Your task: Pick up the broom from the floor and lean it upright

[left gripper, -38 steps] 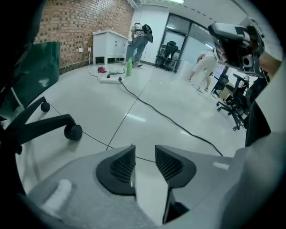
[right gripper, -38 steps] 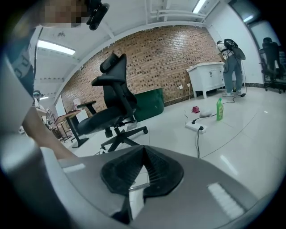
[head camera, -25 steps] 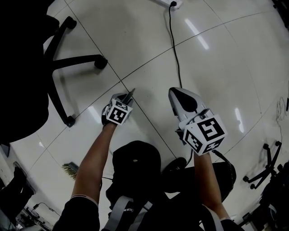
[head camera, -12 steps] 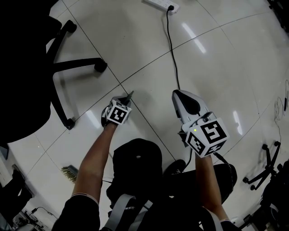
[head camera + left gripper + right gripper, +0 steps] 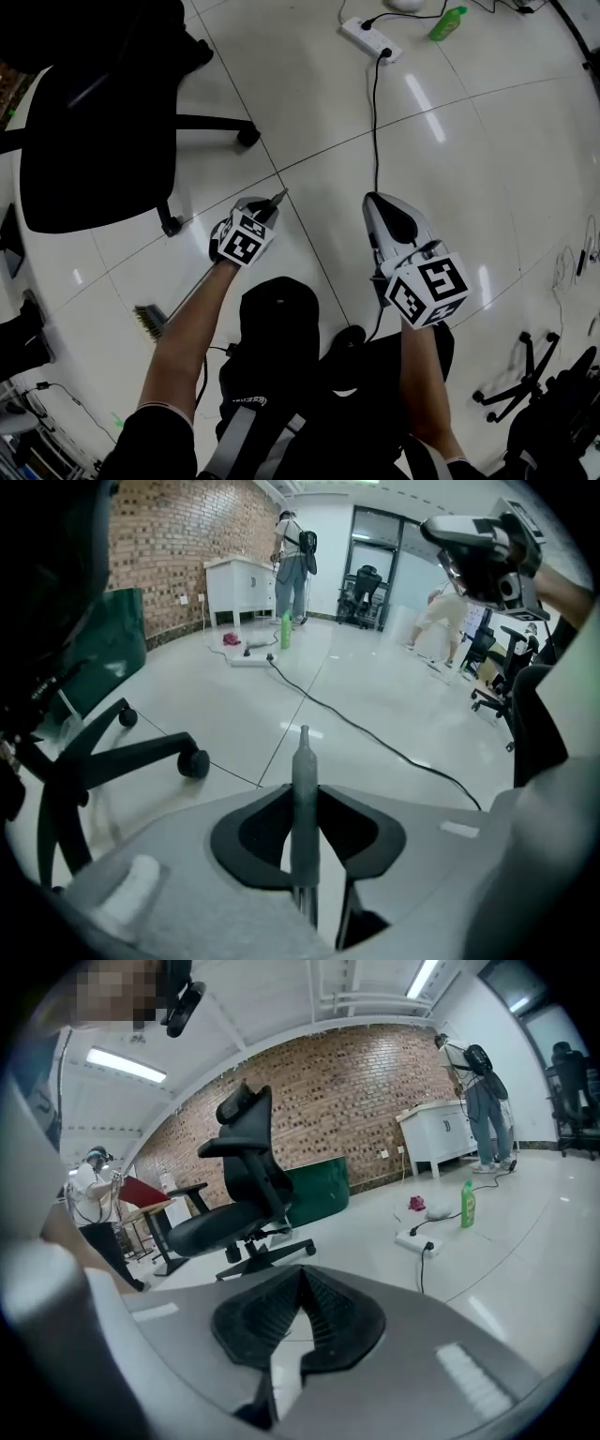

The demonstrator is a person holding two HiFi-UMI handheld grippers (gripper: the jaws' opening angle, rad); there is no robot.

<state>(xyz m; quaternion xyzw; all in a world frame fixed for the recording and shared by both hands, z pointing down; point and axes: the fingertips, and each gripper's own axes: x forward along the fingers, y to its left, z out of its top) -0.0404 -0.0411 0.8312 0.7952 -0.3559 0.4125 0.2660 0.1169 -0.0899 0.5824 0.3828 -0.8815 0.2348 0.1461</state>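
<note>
The broom point(image 5: 303, 803) slants up over the white floor point(image 5: 487, 187) near a black office chair point(image 5: 103, 150), with its brush end point(image 5: 147, 323) down low. The left gripper point(image 5: 267, 208) is closing its fingers on the handle near the tip, pinching it so the broom can be tipped up to stand. The right gripper point(image 5: 380, 211) has its fingers pressed together on nothing, likely waiting to help.

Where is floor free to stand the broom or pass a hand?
Bare tiles lie right of the cable, out to the chair base at lower right, and between cable and office chair. Crowded at lower left, around the broom.
</note>
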